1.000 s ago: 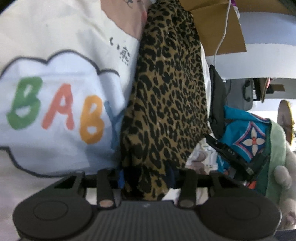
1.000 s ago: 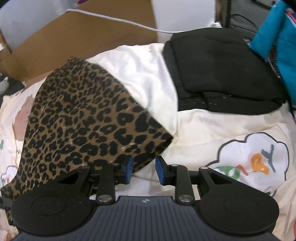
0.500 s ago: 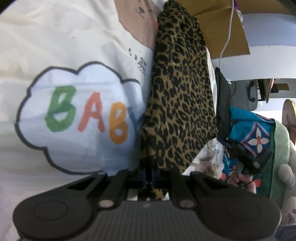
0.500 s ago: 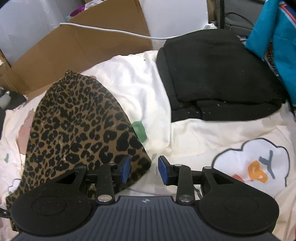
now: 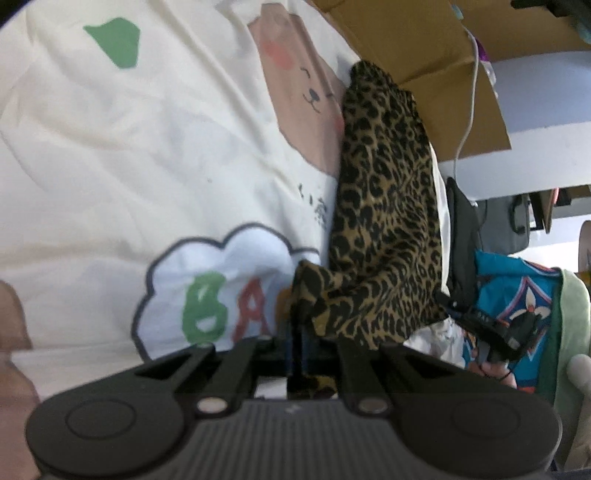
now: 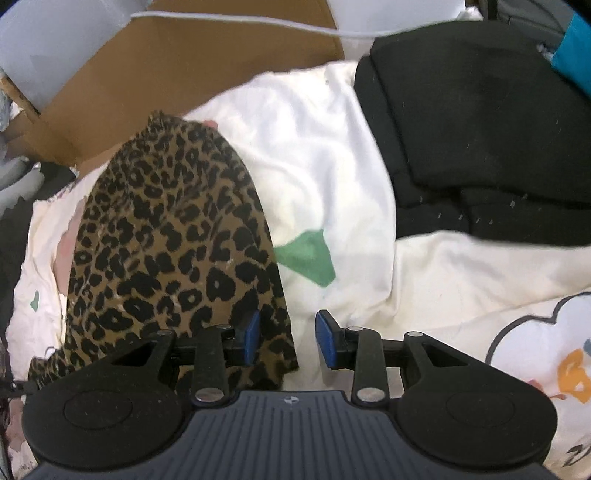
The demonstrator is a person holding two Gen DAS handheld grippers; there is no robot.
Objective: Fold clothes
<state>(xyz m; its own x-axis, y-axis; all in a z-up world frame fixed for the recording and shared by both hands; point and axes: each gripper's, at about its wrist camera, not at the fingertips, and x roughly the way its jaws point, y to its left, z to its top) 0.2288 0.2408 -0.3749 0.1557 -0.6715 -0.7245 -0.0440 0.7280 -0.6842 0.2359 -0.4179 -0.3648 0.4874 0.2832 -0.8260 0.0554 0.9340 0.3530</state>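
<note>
The leopard-print garment is thin tan cloth with black spots. It lies in a long, loosely bunched strip on my cream bedsheet, beside the printed bear face. Its near corner is drawn up into a crumpled peak and pinched tight in my left gripper. From my other side, the same garment spreads wider, its near edge hanging rumpled against one blue pad of my right gripper.

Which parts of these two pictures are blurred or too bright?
Left wrist view: the BABY print is smeared, and the wall at right is washed out. Right wrist view: the black garment and white cable are soft; edges bend from fisheye.
</note>
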